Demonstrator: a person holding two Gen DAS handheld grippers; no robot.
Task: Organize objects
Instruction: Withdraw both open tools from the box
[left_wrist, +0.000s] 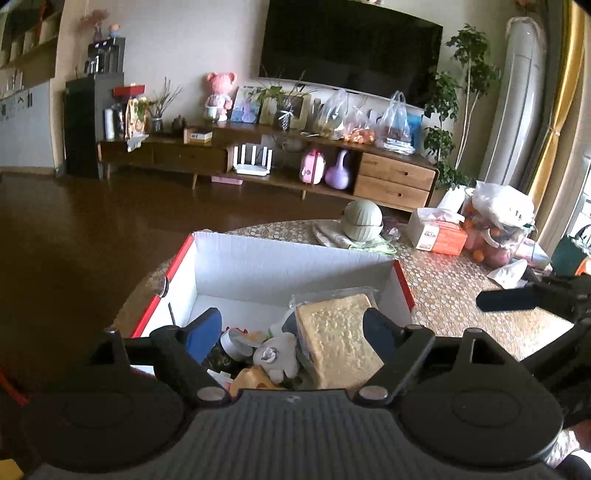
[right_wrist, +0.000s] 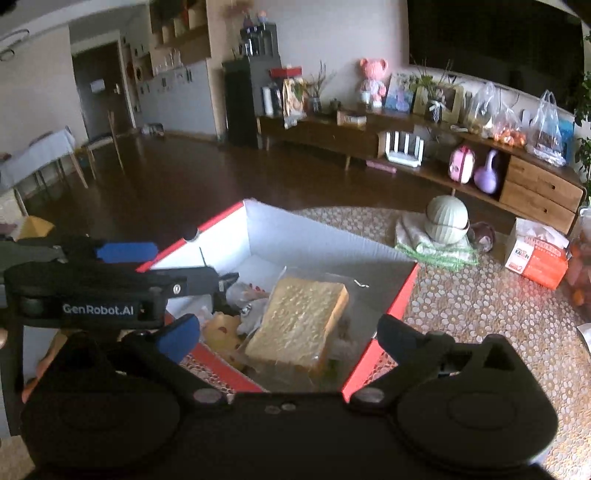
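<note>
**Both grippers spread over the box**

Left gripper (left_wrist: 291, 328): fingers wide apart, nothing between them, hanging over the near end of the box (left_wrist: 288, 258). Right gripper (right_wrist: 288, 332): fingers also apart and empty, above the box's near corner.

Box sits on the table (left_wrist: 461, 288), white inside, red outside. In it: wrapped bread (left_wrist: 336, 339) leaning tilted, a plush toy (left_wrist: 277, 354) just beside it, a yellow item (right_wrist: 221, 332) and a small jar (left_wrist: 232, 341).

Only the right view shows the left gripper from the side, reaching in over the box's left wall. Only the left view shows the jar clearly.

Beyond the box on the table: green bowl (left_wrist: 362, 221) on a folded cloth, tissue pack (left_wrist: 439, 232), bag of fruit (left_wrist: 498, 225). The bread hides the box floor behind it.
</note>
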